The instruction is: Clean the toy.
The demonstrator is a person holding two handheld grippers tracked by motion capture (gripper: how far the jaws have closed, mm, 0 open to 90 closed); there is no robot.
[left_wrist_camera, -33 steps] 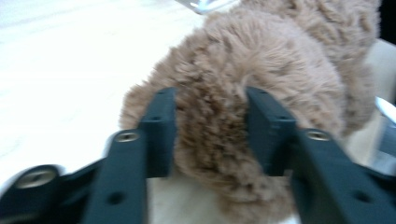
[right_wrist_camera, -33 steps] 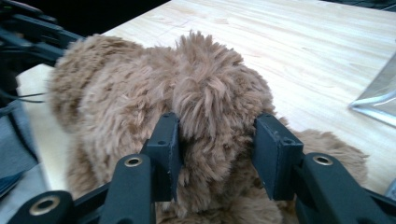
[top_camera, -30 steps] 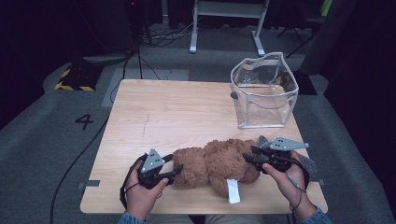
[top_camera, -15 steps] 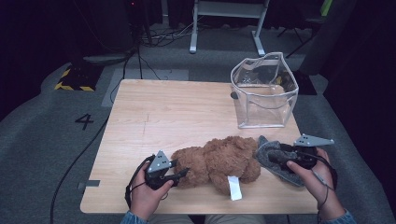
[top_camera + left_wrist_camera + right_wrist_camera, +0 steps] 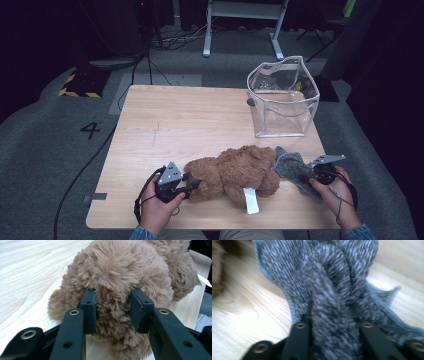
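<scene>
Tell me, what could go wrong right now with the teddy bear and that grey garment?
The left gripper pinches only fluffy fur on the brown teddy bear, so it might slip off. The right gripper holds a bunched fold of the grey knitted garment; pulling could drag the bear along or stretch the knit.

Open desk [image 5: 165,125] spans the left and centre, offering unobstructed passage. The clear bag [image 5: 282,102] blocks the far right corner, while the plush bear [image 5: 235,172] and grey cloth [image 5: 292,167] obstruct the near edge.
</scene>
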